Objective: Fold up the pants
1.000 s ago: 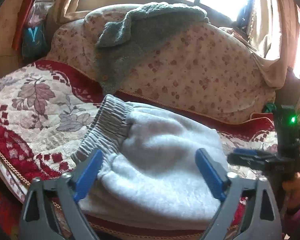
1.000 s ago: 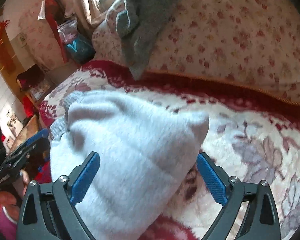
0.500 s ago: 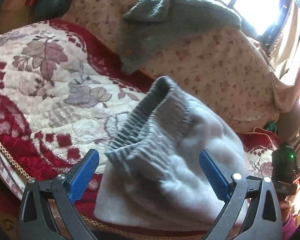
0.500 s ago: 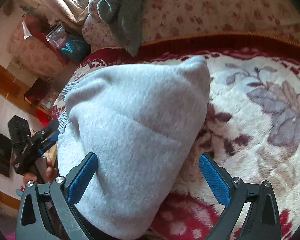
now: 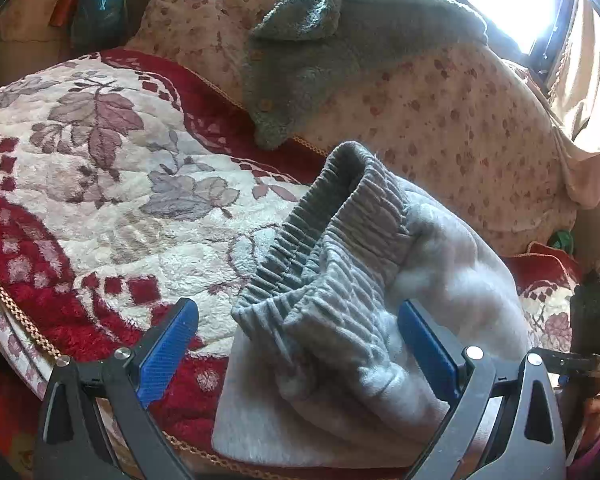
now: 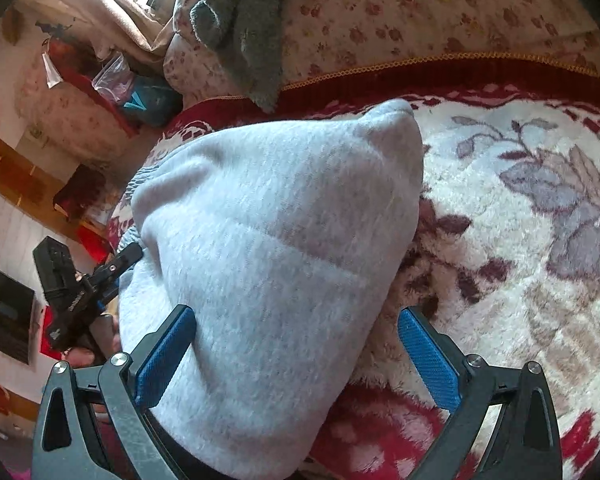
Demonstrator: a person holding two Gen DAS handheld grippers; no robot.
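The light grey pants point(image 5: 452, 280) lie folded in a thick bundle on the red and cream floral sofa cover point(image 5: 100, 184). The ribbed elastic waistband point(image 5: 332, 232) faces the left wrist view. My left gripper point(image 5: 300, 344) is open, its blue pads either side of the waistband end. My right gripper point(image 6: 296, 356) is open at the other end of the pants point(image 6: 268, 248), left pad against the fabric, right pad over the cover. Each gripper shows at the edge of the other's view, the right one point(image 5: 592, 332) and the left one point(image 6: 84, 288).
A grey-green knit garment point(image 5: 340, 40) hangs over the flowered sofa back point(image 5: 460, 120). A bright window is behind it. The sofa's front edge with gold cord point(image 5: 16, 308) is close to my left gripper. Furniture and a teal bag point(image 6: 148, 100) stand beyond the sofa's end.
Both grippers have shifted around the bundle. My left gripper has swung left to the waistband end and closer. My right gripper has come lower and nearer the folded end. Both stayed open.
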